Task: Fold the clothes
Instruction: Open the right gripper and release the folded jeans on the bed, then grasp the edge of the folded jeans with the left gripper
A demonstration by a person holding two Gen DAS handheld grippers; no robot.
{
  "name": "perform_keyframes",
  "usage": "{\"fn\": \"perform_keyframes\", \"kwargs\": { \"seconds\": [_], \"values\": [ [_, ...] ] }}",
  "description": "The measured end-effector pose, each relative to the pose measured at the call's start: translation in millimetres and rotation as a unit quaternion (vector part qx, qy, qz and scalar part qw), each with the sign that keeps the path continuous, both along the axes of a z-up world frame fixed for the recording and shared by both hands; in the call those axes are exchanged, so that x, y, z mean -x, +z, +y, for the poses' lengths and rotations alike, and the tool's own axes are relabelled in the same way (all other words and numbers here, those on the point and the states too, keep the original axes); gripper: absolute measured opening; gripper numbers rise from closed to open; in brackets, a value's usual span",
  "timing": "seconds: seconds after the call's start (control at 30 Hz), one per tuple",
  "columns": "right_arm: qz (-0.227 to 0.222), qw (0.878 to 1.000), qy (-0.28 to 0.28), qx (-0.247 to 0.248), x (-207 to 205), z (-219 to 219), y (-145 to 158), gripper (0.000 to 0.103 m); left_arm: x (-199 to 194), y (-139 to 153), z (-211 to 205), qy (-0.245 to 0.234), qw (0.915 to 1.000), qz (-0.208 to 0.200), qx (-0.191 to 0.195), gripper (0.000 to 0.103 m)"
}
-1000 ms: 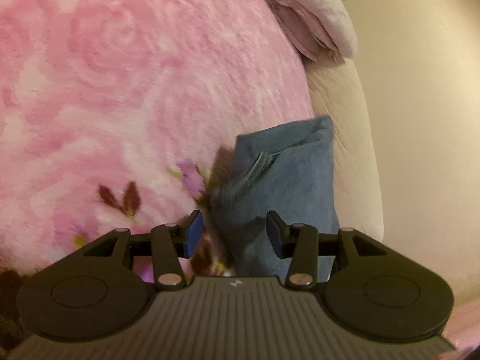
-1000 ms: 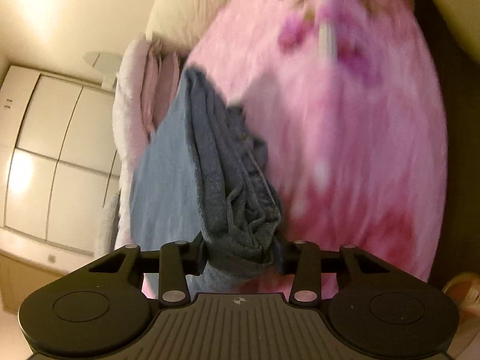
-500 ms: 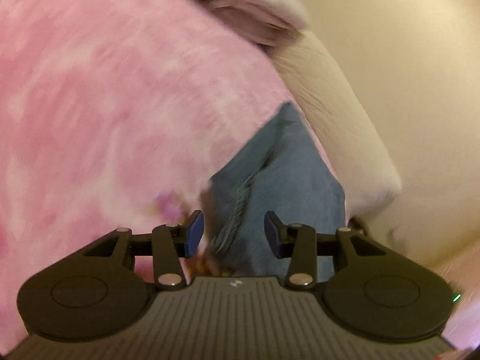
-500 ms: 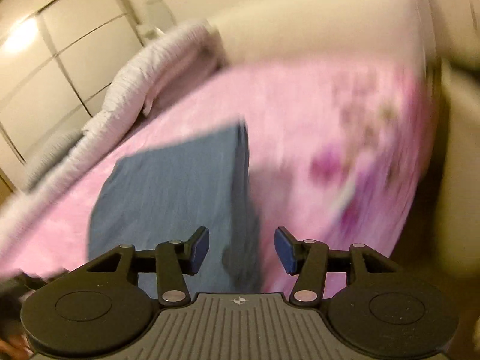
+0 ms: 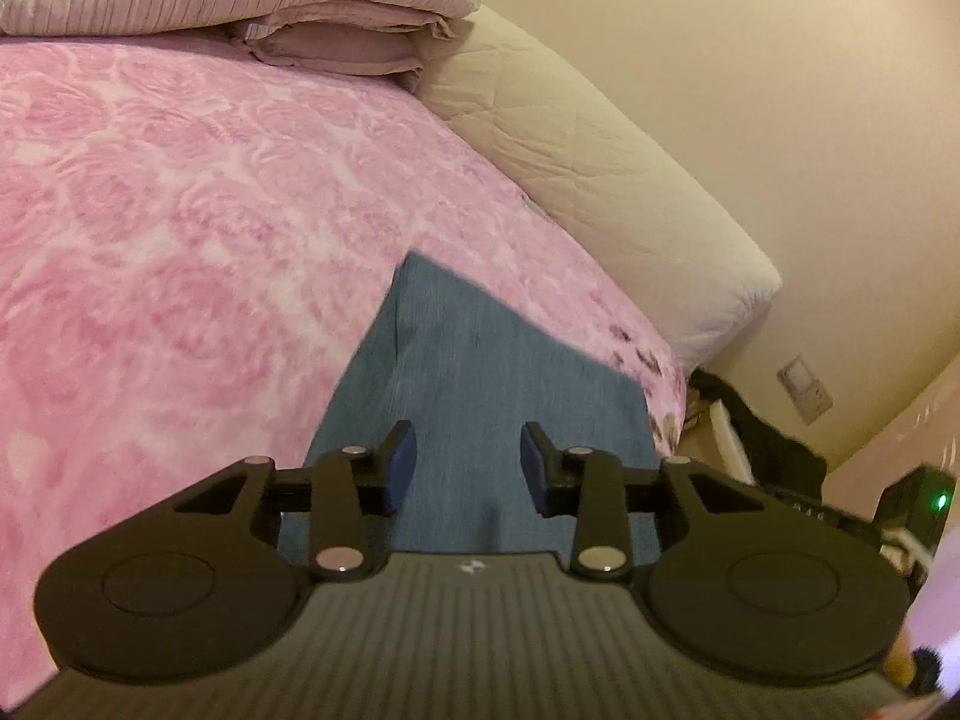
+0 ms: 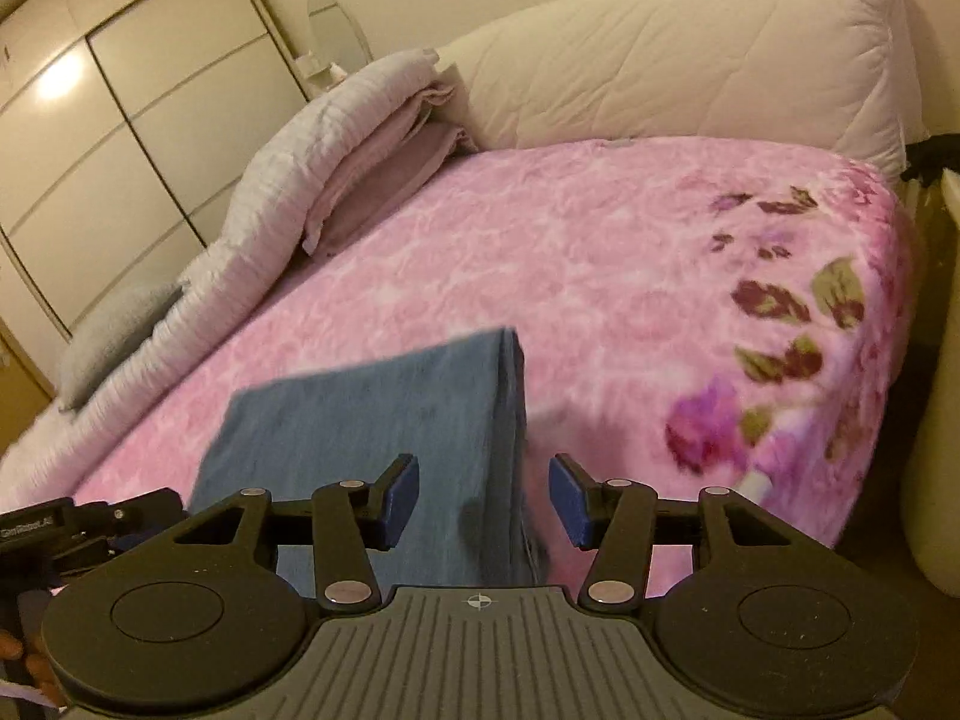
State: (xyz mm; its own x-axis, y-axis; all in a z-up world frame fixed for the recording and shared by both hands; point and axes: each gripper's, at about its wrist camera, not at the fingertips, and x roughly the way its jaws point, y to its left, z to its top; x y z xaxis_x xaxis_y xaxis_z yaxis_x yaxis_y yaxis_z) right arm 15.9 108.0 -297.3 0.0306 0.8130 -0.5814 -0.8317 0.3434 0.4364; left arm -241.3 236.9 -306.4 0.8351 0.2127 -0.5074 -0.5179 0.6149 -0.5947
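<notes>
A blue folded garment [image 5: 480, 372] lies flat on the pink floral blanket [image 5: 180, 210], near the bed's edge. My left gripper [image 5: 468, 468] hovers over its near end, open, with nothing between the blue pads. In the right wrist view the same blue garment [image 6: 372, 414] shows as a neat rectangle with a folded edge on its right side. My right gripper [image 6: 483, 495] stands open above that right edge, holding nothing. The other gripper's body [image 6: 72, 531] peeks in at the lower left of the right wrist view.
A folded grey and mauve duvet [image 6: 336, 150] lies along the bed's far side. A cream padded headboard [image 6: 690, 60] and white wardrobe doors [image 6: 120, 120] stand beyond. Dark items [image 5: 756, 438] sit on the floor past the bed corner.
My right gripper, shut on the bunched blue garment a second ago, has let go and drawn back. The garment now lies flat and folded. Both grippers have lifted away.
</notes>
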Motion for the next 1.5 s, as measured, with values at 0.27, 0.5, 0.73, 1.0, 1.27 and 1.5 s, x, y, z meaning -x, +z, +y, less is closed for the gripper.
{"fn": "perform_keyframes", "kwargs": {
  "seconds": [0.27, 0.5, 0.73, 1.0, 1.27, 1.5],
  "values": [
    [0.018, 1.0, -0.004, -0.006, -28.6, 31.0, 0.5, 0.052, -30.6, -0.8, 43.2, -0.006, 0.9998, 0.018, 0.007, 0.032],
    [-0.003, 1.0, 0.003, -0.004, -28.3, 58.3, -9.7, 0.009, -54.7, -10.6, 66.4, -0.027, 0.9995, 0.005, 0.011, 0.008],
    [-0.086, 0.996, 0.015, 0.027, -16.4, 77.4, -39.9, 0.008, -73.6, -42.8, 69.2, -0.044, 0.9969, 0.052, -0.04, 0.008],
    [-0.053, 0.998, 0.016, 0.006, -6.3, 28.7, 1.7, 0.015, 19.2, -21.3, 55.2, -0.063, 0.9977, -0.016, -0.018, 0.022],
    [-0.003, 0.994, 0.085, 0.069, 64.0, -7.5, -22.3, 0.015, 77.0, -47.1, 13.0, -0.149, 0.9881, 0.012, -0.037, 0.024],
    [0.03, 0.994, 0.076, 0.076, 57.4, -7.8, -34.4, 0.015, 58.0, -44.3, 19.2, -0.282, 0.9517, 0.019, -0.121, 0.024]
  ]
}}
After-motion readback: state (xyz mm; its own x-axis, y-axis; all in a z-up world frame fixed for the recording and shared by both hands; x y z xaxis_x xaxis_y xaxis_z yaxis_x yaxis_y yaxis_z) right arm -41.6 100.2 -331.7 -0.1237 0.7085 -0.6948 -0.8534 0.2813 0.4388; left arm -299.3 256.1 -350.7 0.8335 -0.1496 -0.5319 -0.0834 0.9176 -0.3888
